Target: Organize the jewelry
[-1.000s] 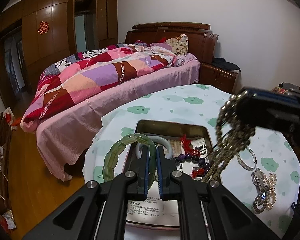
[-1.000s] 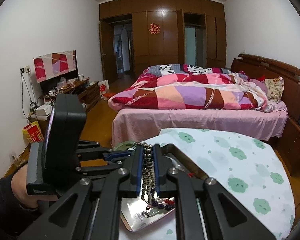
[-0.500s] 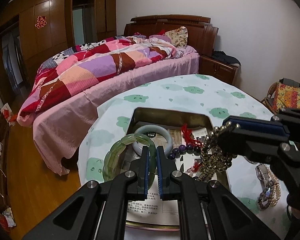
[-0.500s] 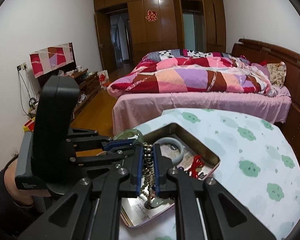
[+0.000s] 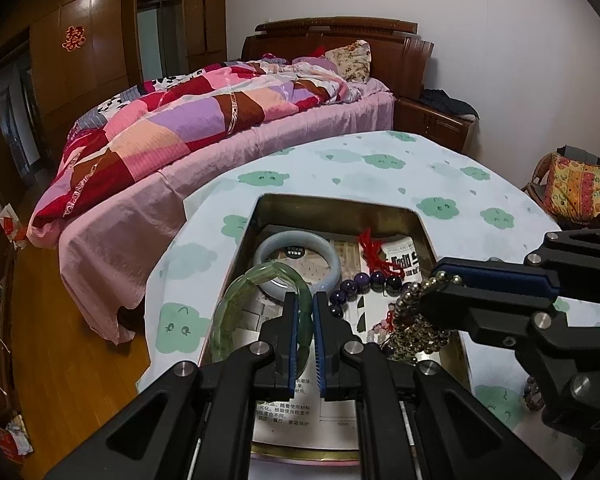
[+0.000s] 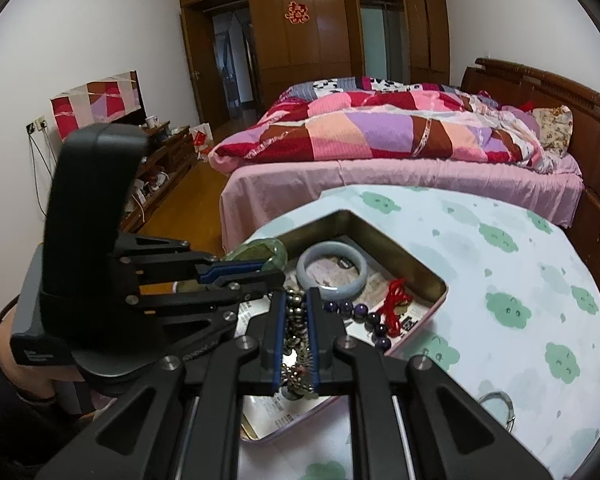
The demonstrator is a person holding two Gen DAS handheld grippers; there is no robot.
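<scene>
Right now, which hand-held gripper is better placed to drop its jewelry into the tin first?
Right, probably. The right hand-held gripper hangs its bronze metal bead strand over the rectangular metal tin's bare floor. The left hand-held gripper holds its translucent green stone bracelet across the tin's left rim.

Glossy metal tin (image 5: 426,227), smooth translucent green bangle (image 5: 236,300), cloth table cover (image 5: 340,168)

Red 囍 sign (image 6: 298,13) on wardrobe (image 6: 320,20)

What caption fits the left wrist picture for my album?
Left hand-held gripper lowers a green bracelet into the tin box.
</scene>
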